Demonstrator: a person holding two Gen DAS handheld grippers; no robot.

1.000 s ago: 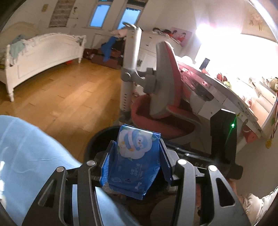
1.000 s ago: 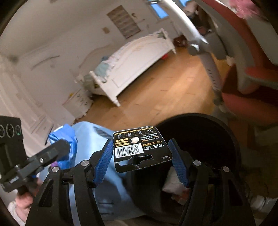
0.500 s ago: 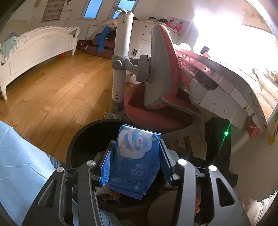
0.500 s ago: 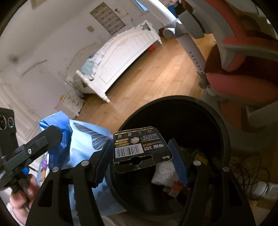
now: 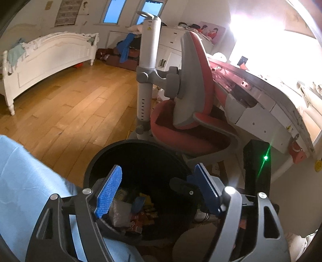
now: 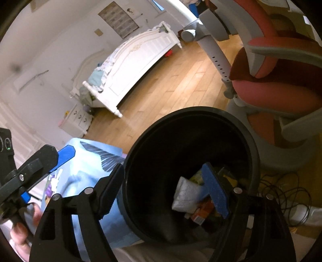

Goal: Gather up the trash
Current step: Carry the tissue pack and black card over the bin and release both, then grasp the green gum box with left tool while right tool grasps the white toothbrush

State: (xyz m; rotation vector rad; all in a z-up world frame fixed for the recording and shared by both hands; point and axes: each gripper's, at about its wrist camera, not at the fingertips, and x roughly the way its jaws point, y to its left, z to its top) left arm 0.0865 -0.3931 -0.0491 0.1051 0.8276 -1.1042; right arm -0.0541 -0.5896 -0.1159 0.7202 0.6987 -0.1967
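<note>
Both grippers — left (image 5: 159,189) and right (image 6: 167,193) — hover with fingers spread wide, holding nothing, above the round black plastic bin (image 6: 249,137) of wrappers (image 6: 187,195).

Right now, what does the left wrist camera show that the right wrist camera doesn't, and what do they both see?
Only the left wrist view shows the long white desk under bright glare, a green indicator light and two blue-lit windows. Only the right wrist view shows the small white drawer chest, tangled dark cables on the floor and the person's bare hand on the other tool. Both show the round black trash bin holding wrappers, the white wooden bed, the red and grey chair, and open, empty tongs over the bin.
</note>
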